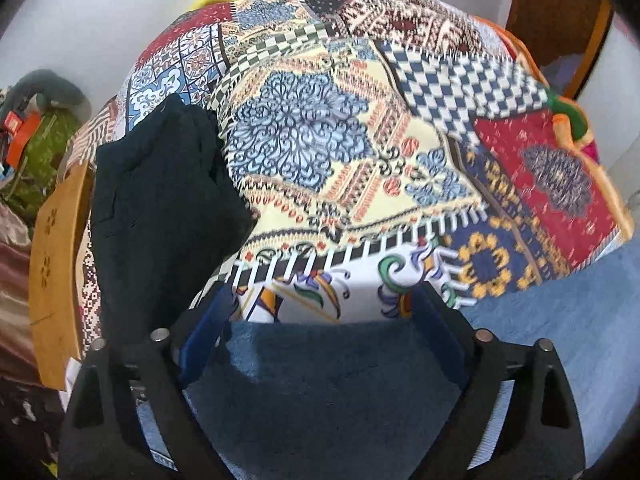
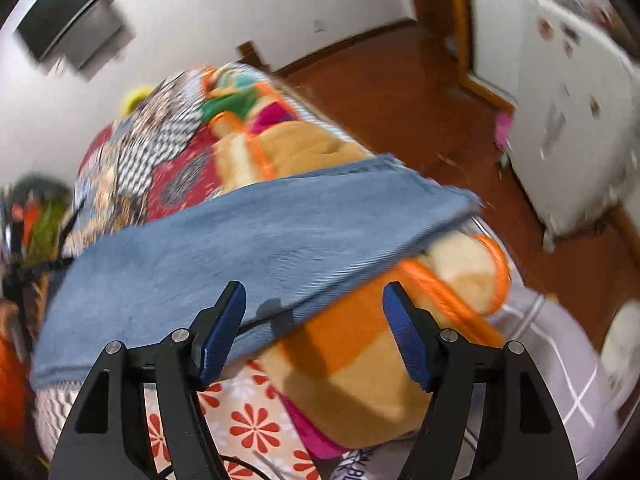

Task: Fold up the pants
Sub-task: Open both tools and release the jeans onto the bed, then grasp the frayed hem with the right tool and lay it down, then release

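Observation:
The blue denim pants lie as a long band across the near edge of the bed. In the left wrist view they fill the space between my fingers and run off to the right. My left gripper is open, its blue pads either side of the denim. My right gripper is open just above the pants' near hem, where a dark cord hangs; the left pad overlaps the hem. Both views are motion-blurred.
A patchwork bedspread covers the bed. A dark folded garment lies at its left, beside a wooden board. An orange and tan blanket lies under the pants at the right. Wooden floor and a white cabinet lie beyond.

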The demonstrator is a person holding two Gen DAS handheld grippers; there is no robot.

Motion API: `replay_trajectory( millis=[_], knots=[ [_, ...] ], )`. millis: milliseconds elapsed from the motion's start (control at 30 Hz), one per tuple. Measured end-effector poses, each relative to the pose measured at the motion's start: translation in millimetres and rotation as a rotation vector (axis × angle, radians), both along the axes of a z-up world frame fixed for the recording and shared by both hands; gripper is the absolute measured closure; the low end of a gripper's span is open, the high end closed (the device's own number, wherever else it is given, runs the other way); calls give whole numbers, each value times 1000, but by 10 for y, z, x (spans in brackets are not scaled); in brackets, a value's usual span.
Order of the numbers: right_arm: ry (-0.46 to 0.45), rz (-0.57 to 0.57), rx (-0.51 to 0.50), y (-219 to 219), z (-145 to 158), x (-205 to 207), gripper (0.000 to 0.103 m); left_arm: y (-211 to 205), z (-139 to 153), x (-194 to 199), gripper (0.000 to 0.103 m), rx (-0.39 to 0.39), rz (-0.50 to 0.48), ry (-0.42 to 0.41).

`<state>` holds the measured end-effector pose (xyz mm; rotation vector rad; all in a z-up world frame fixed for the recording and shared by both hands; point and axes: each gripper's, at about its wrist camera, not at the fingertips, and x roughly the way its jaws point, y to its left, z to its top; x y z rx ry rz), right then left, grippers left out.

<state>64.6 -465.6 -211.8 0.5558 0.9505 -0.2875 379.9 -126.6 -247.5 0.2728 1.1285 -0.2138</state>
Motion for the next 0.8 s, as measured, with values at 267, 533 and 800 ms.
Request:
replay_trajectory(
  millis=[267,533,800],
  knots=[
    [-43,-38,81,-169,-119,113,36,-116,444,-441,14,-90,-65,-87],
    [-59,-144,89,-459,-279,275,77,-203,575,-940,14,-109,-109,-123],
    [-173,-94,10,-352,152,332,94,-179,671,-1145,14,-135,-104,-166]
  ],
)
